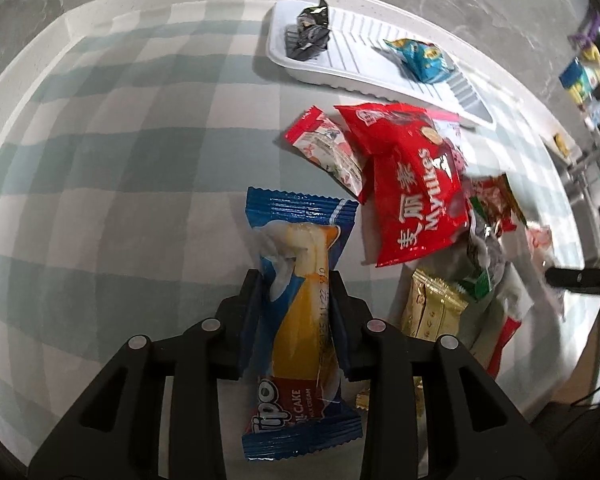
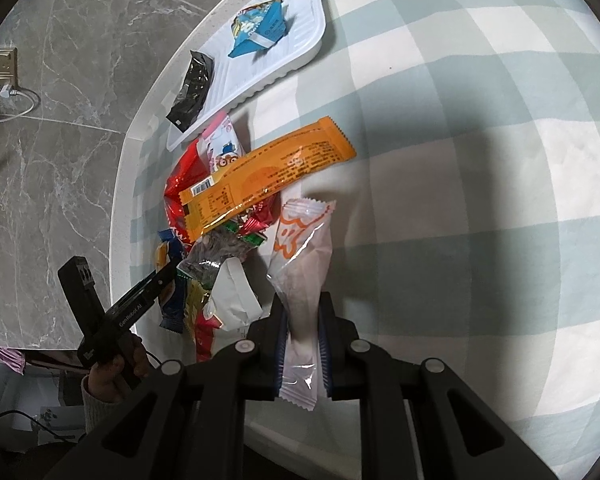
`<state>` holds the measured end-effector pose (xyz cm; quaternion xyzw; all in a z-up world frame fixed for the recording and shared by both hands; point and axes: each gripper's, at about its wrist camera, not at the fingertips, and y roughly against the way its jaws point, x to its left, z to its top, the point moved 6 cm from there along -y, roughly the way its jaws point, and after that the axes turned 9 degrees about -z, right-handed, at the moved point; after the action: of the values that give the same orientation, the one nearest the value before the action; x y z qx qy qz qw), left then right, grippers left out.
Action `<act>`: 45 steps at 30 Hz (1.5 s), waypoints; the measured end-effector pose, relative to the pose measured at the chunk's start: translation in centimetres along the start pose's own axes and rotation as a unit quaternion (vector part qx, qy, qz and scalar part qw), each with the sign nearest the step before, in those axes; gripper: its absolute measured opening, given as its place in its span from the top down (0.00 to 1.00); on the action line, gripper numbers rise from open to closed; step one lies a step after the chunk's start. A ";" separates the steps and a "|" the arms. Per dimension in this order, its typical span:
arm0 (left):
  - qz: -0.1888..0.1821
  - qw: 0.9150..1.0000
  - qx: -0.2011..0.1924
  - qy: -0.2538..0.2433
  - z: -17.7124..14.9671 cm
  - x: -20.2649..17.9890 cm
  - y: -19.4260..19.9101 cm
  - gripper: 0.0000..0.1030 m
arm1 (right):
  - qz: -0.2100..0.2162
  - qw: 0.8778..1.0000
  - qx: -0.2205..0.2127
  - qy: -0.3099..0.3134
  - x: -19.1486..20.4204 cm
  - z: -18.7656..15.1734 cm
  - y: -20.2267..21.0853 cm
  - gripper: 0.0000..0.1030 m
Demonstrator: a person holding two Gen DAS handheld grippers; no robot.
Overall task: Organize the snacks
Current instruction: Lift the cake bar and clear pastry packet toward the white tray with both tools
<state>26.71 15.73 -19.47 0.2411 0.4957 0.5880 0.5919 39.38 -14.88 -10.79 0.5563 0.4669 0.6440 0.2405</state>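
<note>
Mid-sort on a checked-cloth bench (image 2: 480, 160): the left gripper (image 1: 296, 300) has its fingers clamped on a blue roll-cake packet (image 1: 300, 292), while the right gripper (image 2: 303, 328) pinches a pale translucent packet (image 2: 300, 280), both apparently lifted beside the heap of snacks (image 2: 228, 200). The white tray (image 2: 300, 52) beyond already holds a black packet (image 2: 192, 88) and a blue pouch (image 2: 258, 30) (two sorted so far). Next, seemingly, each packet must travel to the tray and be released. Lower snacks in the heap are buried and unreadable.
</note>
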 end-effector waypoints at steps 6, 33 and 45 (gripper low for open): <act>-0.029 0.999 -0.011 0.027 -0.1 0.5 0.4 0.73 | 0.002 1.000 0.000 -0.004 -0.2 0.2 0.0 0.83; -0.160 0.978 -0.076 0.107 5.1 0.2 5.1 0.74 | 0.039 0.998 -0.042 -0.024 0.2 4.1 3.2 0.82; -0.174 0.977 -0.080 0.094 9.1 -1.2 4.5 0.74 | 0.057 0.996 -0.062 -0.018 1.3 7.5 4.3 0.82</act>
<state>32.84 18.22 -11.62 0.0469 0.5354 0.5339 0.6528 47.03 -13.18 -6.83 0.5777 0.3891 0.6740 0.2461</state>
